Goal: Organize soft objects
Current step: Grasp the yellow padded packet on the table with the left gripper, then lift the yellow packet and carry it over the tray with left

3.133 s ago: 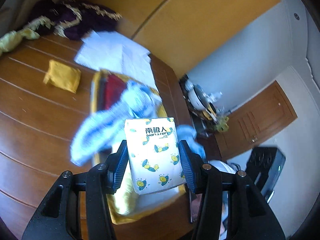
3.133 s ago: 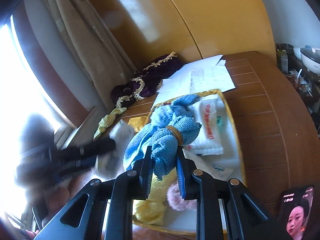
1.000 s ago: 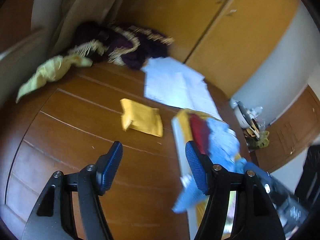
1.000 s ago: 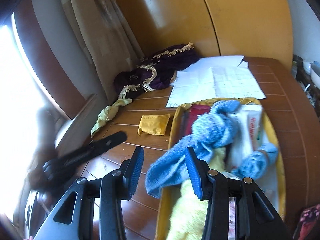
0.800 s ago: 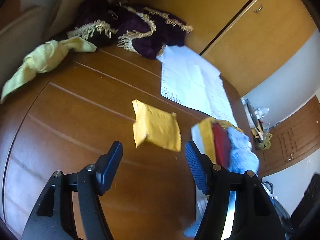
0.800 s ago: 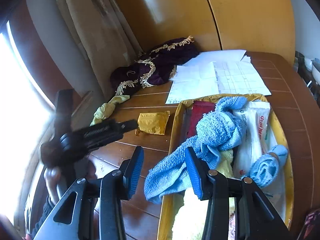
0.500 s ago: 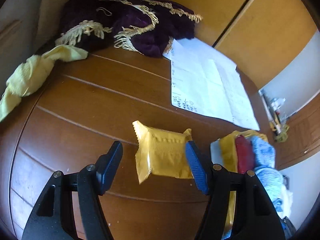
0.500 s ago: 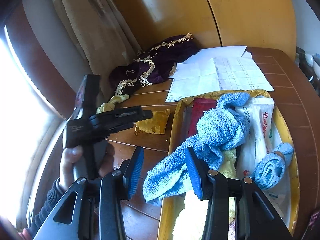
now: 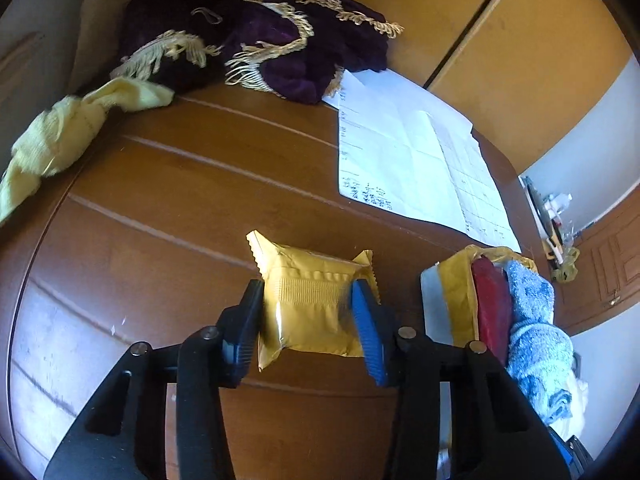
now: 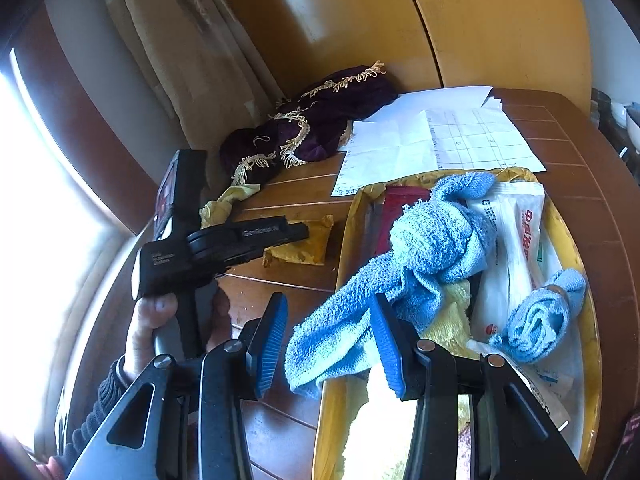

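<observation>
The left gripper [image 9: 307, 312] was closed on the yellow packet [image 9: 310, 304], its blue pads [image 9: 366, 328] pressing both sides; the packet lay on the table [image 9: 160, 184], at about nine o'clock of the tray [image 10: 592, 320]. The right gripper [image 10: 328, 338] hung open and empty above the tray's nine o'clock rim, over the trailing end of the blue towel [image 10: 432, 244]. Papers [image 9: 412, 164] lay at the tray's twelve o'clock, the purple cloth [image 9: 260, 36] at eleven.

White papers [image 9: 412, 160] lie on wooden table [image 9: 168, 184].
</observation>
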